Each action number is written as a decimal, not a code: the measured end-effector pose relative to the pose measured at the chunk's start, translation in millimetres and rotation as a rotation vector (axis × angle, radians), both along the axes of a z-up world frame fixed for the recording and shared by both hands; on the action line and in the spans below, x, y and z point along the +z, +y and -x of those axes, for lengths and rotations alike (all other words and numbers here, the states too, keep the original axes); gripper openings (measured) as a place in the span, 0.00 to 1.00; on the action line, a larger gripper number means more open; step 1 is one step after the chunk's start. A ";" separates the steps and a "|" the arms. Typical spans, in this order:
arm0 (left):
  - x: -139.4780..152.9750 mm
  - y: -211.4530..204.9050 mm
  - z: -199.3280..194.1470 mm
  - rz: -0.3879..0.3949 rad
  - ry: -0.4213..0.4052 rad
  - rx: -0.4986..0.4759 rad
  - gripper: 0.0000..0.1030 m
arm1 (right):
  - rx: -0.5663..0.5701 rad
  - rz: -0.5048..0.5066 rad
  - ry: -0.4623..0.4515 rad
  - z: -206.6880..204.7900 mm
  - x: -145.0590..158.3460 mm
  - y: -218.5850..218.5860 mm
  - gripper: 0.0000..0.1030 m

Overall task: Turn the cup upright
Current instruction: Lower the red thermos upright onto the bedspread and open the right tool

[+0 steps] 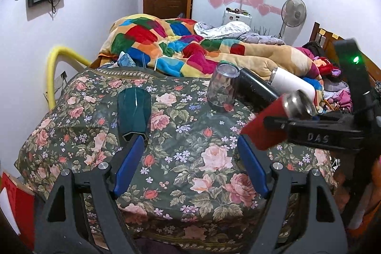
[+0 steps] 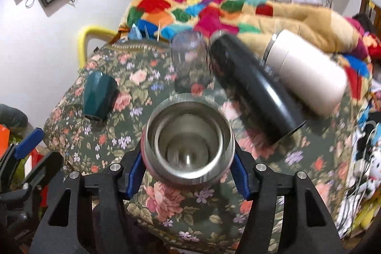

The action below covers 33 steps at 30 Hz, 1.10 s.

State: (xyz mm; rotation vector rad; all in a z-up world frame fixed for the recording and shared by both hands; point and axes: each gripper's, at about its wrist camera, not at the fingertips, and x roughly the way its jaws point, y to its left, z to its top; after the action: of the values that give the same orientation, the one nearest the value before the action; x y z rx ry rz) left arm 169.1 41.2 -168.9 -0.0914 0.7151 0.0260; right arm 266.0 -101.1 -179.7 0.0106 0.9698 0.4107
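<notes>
I'm working over a table draped in a floral cloth [image 1: 190,158], set against a bed heaped with a patchwork blanket [image 1: 166,39]. Lying on their sides at the far right of the cloth are a black flask [image 2: 250,87] and a white flask [image 2: 304,70], just beside each other, probably waiting their turn. Near them a clear glass [image 1: 222,87] stands mouth down, and a dark green cup [image 1: 134,111] rests inverted toward the left. My right gripper [image 2: 188,163] pinches the red steel-lined cup [image 2: 188,137] by its body, lifted off the cloth and tilted, so I can swing its mouth upward; the camera looks straight into it and it seems empty, though motion blur softens the view. My left gripper [image 1: 190,158] hovers low with jaws spread, holding nothing, presumably standing by.
</notes>
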 end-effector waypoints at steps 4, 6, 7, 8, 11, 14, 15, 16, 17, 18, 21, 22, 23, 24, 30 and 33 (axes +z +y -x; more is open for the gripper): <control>2.5 -2.4 -1.4 -0.001 -0.003 -0.004 0.79 | 0.006 -0.001 -0.042 -3.7 14.4 0.3 0.58; 3.3 -3.2 -1.5 -0.001 -0.005 -0.007 0.80 | 0.007 0.011 -0.057 -4.9 17.3 1.0 0.58; 3.5 -3.6 -1.7 -0.002 -0.006 -0.007 0.80 | 0.007 0.022 -0.065 -4.8 17.5 1.7 0.58; 3.6 -3.7 -2.1 -0.003 -0.006 -0.008 0.81 | 0.009 0.033 -0.069 -4.2 16.9 2.4 0.58; 2.8 -4.1 -2.6 0.001 -0.002 -0.010 0.81 | 0.032 0.054 -0.056 -2.0 12.5 4.3 0.58; 0.4 -3.3 -4.1 0.010 0.007 -0.010 0.82 | 0.062 0.078 -0.035 -0.4 4.4 9.1 0.58; -0.6 -2.8 -5.0 0.014 0.010 -0.009 0.82 | 0.071 0.089 -0.030 -0.1 1.4 11.3 0.58; -1.7 -2.3 -5.5 0.018 0.014 -0.008 0.82 | 0.079 0.101 -0.025 0.0 -1.6 14.2 0.58; -2.5 -1.4 -6.1 0.021 0.016 -0.007 0.82 | 0.090 0.116 -0.017 -0.4 -6.4 18.2 0.58; -3.4 -0.6 -6.4 0.024 0.019 -0.006 0.82 | 0.098 0.123 -0.010 -0.6 -9.1 20.7 0.58; -5.1 2.4 -7.2 0.023 0.024 -0.002 0.82 | 0.121 0.133 0.009 -1.9 -18.0 27.7 0.58; -5.6 3.4 -7.9 0.022 0.026 0.000 0.82 | 0.124 0.134 0.014 -2.2 -20.1 29.6 0.58; -6.1 5.0 -8.3 0.019 0.028 0.004 0.82 | 0.127 0.136 0.011 -2.1 -21.9 31.4 0.58; -6.7 5.6 -8.8 0.016 0.029 0.006 0.82 | 0.129 0.141 0.005 -1.8 -21.8 32.6 0.58; -9.0 14.6 -10.0 0.029 0.036 0.024 0.82 | 0.123 0.117 0.032 -9.6 -20.3 35.3 0.58; -9.5 17.4 -10.5 0.039 0.040 0.031 0.82 | 0.129 0.083 0.080 -12.2 -20.4 35.1 0.64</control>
State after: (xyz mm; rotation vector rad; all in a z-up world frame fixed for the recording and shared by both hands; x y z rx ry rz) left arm 179.6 58.7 -178.5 -0.1395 0.7540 0.0441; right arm 278.1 -66.0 -200.1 -0.1122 1.0689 0.4907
